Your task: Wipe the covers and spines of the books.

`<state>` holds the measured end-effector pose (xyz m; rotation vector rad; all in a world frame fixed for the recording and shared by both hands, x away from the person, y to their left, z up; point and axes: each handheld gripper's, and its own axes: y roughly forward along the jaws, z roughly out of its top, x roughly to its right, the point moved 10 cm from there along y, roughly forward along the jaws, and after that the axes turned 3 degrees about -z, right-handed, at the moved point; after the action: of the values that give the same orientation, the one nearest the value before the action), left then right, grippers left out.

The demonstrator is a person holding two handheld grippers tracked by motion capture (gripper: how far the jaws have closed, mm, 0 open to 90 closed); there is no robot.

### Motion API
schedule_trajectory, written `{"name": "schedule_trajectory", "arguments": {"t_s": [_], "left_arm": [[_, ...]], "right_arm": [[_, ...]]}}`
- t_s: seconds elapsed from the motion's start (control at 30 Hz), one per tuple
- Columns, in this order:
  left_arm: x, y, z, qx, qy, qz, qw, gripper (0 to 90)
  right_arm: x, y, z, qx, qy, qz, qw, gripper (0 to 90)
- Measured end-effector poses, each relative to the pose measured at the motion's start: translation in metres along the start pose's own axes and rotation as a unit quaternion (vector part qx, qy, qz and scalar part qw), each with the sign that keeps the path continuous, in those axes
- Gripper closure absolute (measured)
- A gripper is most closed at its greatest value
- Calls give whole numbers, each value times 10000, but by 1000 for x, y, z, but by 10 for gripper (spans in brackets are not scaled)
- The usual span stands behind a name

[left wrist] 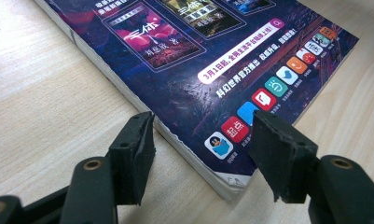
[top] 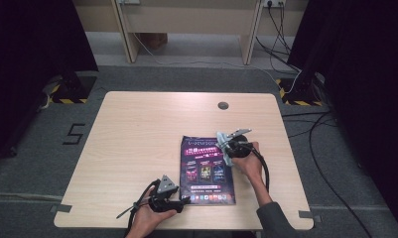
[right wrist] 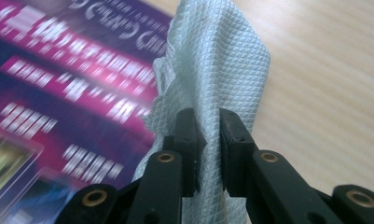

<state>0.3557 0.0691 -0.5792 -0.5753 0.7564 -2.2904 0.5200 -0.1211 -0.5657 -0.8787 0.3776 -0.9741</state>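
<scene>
While the high view shows the thin purple glossy-covered magazine point(top: 207, 169) lying flat on the pale wood-grain counter point(top: 137, 148), the right tongs point(top: 224, 148) hold a pale cloth at its upper right edge and the left tongs point(top: 185, 200) sit at its lower left corner. Seen from the left gripper view, the left tongs point(left wrist: 201, 144) stand open astride that corner, pads not pressing; the slick cover point(left wrist: 212, 60) and soft paper edge could slide away if wiped unpinned. Along the right gripper view, the right tongs point(right wrist: 208, 135) are clamped on the light blue-white quilted, diamond-embossed wipe point(right wrist: 217, 56), bunched upright just over the blurred cover; a thin pinch might let it slip free under drag.
</scene>
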Motion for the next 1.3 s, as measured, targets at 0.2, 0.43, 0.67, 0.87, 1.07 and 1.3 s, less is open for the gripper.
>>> {"name": "schedule_trajectory", "arguments": {"t_s": [0.2, 0.43, 0.67, 0.87, 1.07, 1.3], "left_arm": [[0, 0, 0, 1, 4, 24, 10000, 383], [0, 0, 0, 9, -27, 29, 10000, 382], [-1, 0, -1, 19, -24, 36, 10000, 380], [-1, 0, 0, 50, -33, 35, 10000, 379], [-1, 0, -1, 50, -27, 32, 10000, 378], [-1, 0, 0, 69, -34, 31, 10000, 378]], "right_arm": [[-13, -15, -16, -22, -340, 119, 9993, 797], [-20, -34, -32, 169, -358, 300, 9988, 815], [-11, -57, -24, 559, -156, 265, 9980, 816], [2, -64, -24, 682, -25, 189, 9975, 815], [24, -75, -24, 801, 114, -35, 9967, 814], [50, -81, -34, 799, 372, -263, 9958, 813]]}}
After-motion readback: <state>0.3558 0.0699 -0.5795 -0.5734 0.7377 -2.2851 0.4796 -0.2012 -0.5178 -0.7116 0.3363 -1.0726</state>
